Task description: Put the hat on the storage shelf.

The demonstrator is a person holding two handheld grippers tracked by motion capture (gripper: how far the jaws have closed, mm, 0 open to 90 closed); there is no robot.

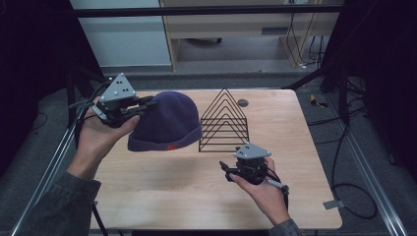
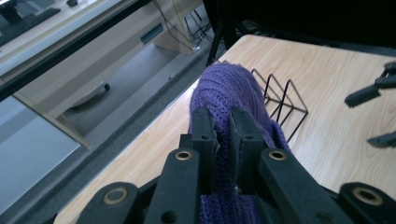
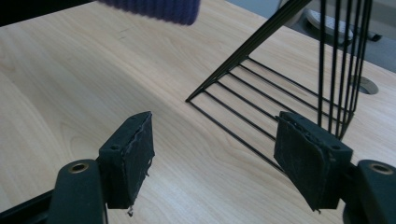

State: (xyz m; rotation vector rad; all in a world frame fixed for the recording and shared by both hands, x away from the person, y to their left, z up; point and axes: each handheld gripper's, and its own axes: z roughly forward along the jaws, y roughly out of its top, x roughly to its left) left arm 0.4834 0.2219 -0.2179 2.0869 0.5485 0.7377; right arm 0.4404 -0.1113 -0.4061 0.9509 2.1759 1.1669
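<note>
Pale wooden table [image 1: 162, 196]; left gripper [image 1: 142, 105] fingers clamp purple beanie [image 1: 169, 123], right gripper [image 1: 227, 167] fingers apart.

A lab: a bare wooden table [image 1: 162, 196] on metal framing, loose cables [image 1: 344, 162] across grey floor beyond the jaws.

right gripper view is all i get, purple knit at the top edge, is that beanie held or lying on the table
Observer: Held. The left gripper is shut on the purple beanie, pinching its knit.
Operator: is it off the wood
Observer: From the high view it looks lifted, beside the black wire rack.
Operator: and my gripper
Observer: The right gripper is open with nothing between its pads, in front of the rack.
</note>
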